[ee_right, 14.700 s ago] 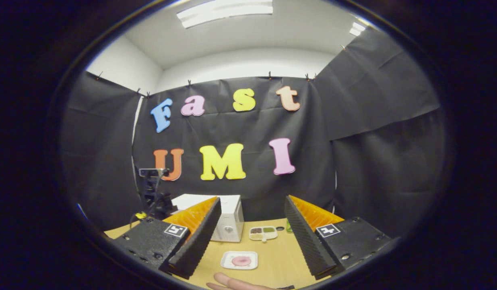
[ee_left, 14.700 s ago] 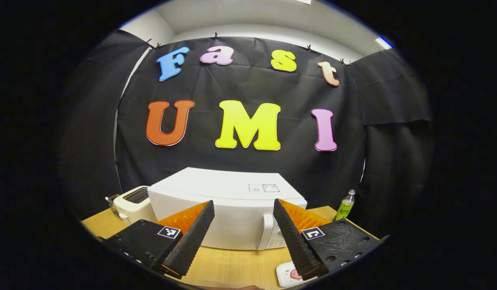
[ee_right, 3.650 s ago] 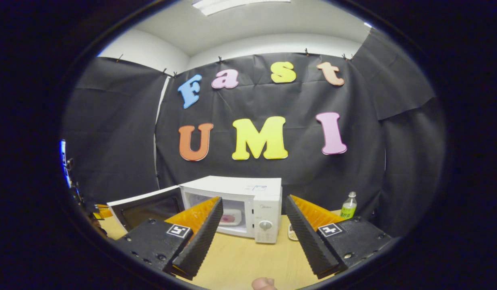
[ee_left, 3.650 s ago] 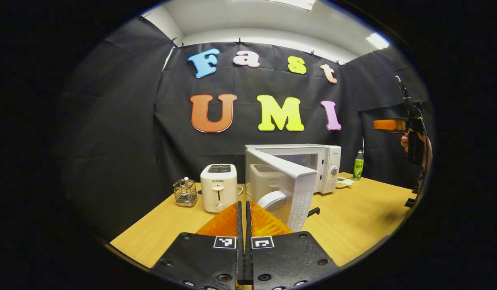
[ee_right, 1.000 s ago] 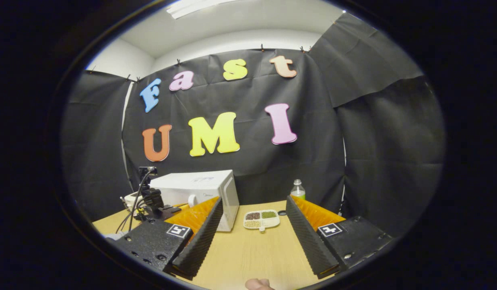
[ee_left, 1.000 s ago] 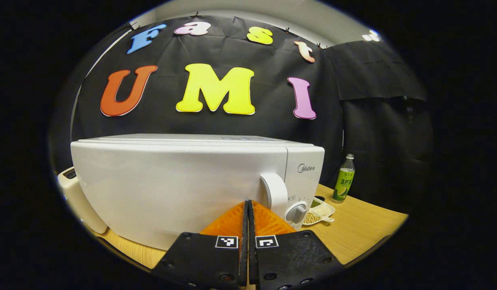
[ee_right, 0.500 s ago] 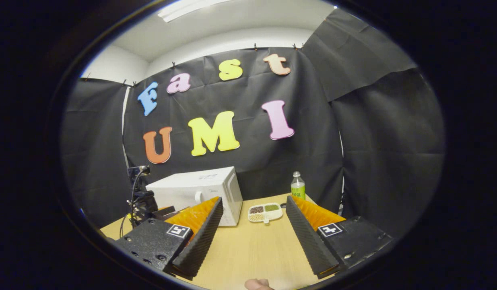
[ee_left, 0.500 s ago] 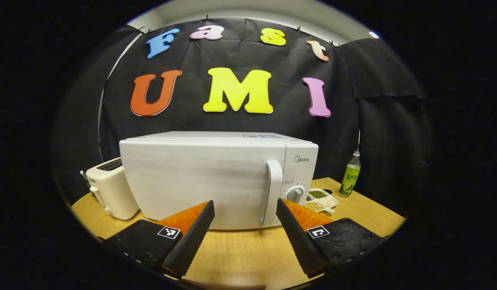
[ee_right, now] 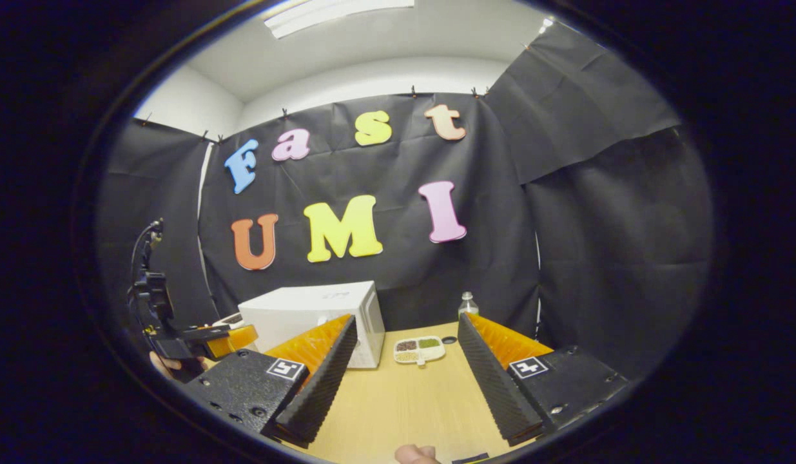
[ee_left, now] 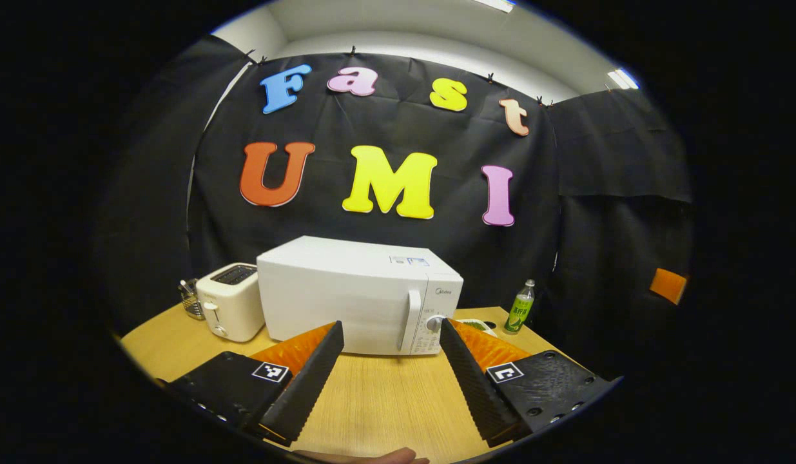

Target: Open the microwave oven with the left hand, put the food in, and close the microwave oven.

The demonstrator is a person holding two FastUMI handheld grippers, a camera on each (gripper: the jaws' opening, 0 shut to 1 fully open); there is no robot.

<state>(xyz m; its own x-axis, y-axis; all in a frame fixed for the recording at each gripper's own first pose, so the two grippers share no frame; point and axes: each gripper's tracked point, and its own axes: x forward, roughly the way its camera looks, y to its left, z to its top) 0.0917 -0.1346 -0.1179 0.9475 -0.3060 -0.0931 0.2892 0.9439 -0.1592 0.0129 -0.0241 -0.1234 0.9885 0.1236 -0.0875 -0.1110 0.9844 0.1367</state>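
Note:
The white microwave [ee_left: 346,296] stands on the wooden table [ee_left: 372,399] with its door shut and its handle [ee_left: 410,319] at the right side of the door. The food is hidden behind that door. My left gripper [ee_left: 390,325] is open, holds nothing and hovers a short way in front of the microwave. My right gripper [ee_right: 405,319] is open too, with nothing between its fingers, over the table to the right of the microwave [ee_right: 307,316]. In the right gripper view the left gripper [ee_right: 233,336] appears at the left edge, held by a hand [ee_right: 162,364].
A white toaster [ee_left: 229,299] and a wire basket [ee_left: 190,299] stand left of the microwave. A compartment dish of beans [ee_right: 419,350] and a green bottle [ee_left: 519,308] sit to its right. Black cloth walls close the table's back and right side.
My left gripper has gone from shut at the microwave door to open and has pulled back from the microwave. The door has stayed shut. The right gripper has barely moved.

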